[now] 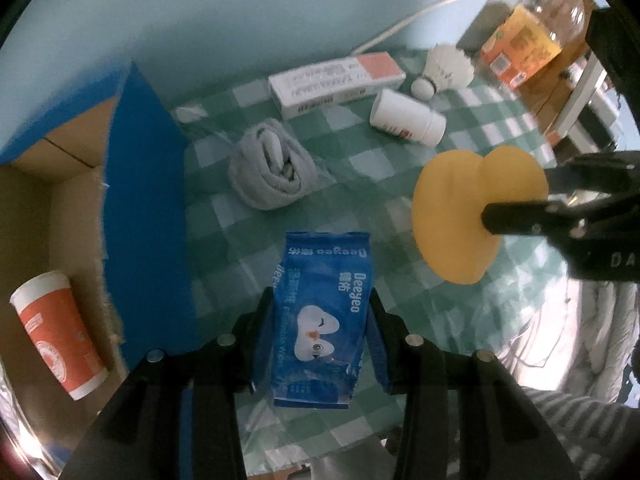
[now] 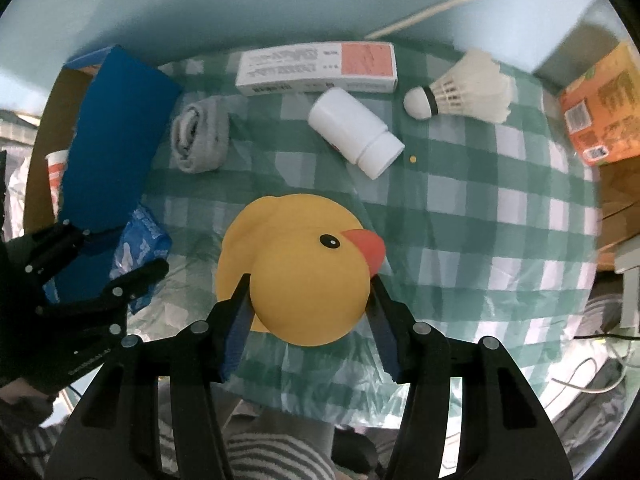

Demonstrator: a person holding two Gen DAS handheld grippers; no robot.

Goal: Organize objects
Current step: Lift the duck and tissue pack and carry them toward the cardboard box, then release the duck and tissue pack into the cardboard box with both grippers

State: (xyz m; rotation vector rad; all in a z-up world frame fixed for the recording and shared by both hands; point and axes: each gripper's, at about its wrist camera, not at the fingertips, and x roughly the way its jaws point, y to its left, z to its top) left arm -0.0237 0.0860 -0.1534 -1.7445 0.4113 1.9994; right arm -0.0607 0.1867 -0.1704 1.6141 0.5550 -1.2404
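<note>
- With both hands loaded, we're mid-carry: left gripper (image 1: 318,344) clamped on the wipes pack (image 1: 320,316), right gripper (image 2: 310,320) clamped on the rubber duck (image 2: 296,268), both above the table (image 2: 480,220).
- Next, probably swing them over the cardboard box (image 1: 52,208) and let go.
- Only the left view shows the paper cup (image 1: 60,336) lying inside it; only the right shows the duck's face.

Rubber duck (image 1: 472,208): head, beak hidden in left view; right gripper (image 1: 520,216) covers its flank. Wipes pack (image 2: 138,248): mostly hidden behind left gripper (image 2: 104,288) and blue box flap (image 2: 116,136). Bottle (image 1: 532,36): blurred, label unreadable. Paper cup (image 2: 56,168): sliver visible.
</note>
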